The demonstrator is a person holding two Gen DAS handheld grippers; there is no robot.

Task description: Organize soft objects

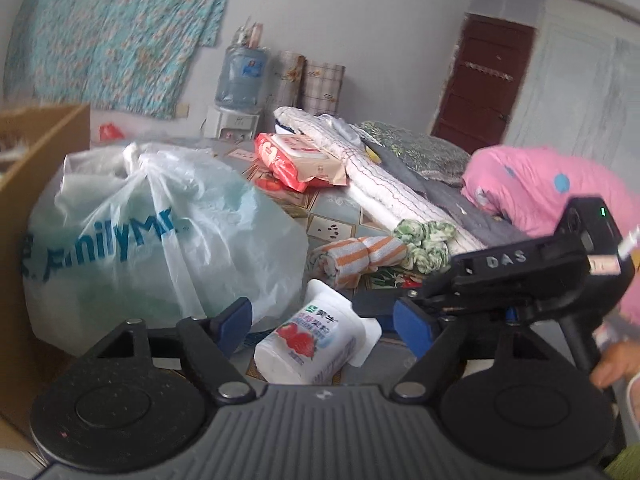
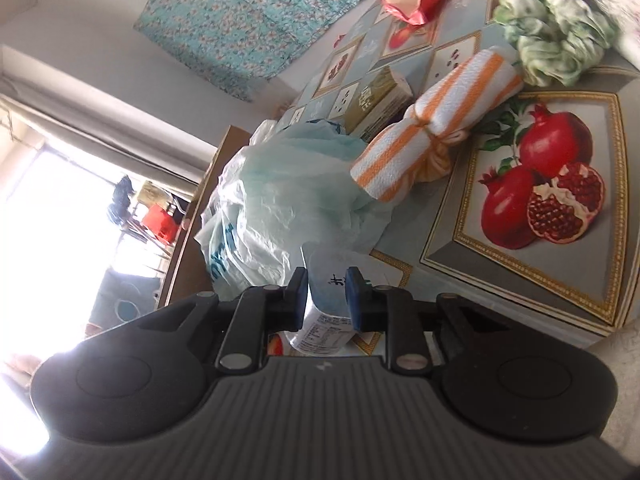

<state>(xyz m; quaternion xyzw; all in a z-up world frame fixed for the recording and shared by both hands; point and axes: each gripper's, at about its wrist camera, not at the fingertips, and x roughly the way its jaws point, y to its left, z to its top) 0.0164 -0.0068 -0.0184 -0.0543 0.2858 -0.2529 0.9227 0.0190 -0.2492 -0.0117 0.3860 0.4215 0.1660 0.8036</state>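
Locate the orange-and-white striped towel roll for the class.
In the left wrist view the striped towel roll lies on the table, right of the plastic bag, beside the green scrunched cloth and beyond the yogurt pack.

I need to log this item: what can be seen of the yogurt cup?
The yogurt cup is white, soft-looking plastic with a strawberry picture, green logo and a flanged rim. It lies tilted over the patterned tablecloth, beside the plastic bag. The right claw is shut on it, blue pads pressing both sides; a printed label shows below the pads. The left claw stands open around it, not touching.
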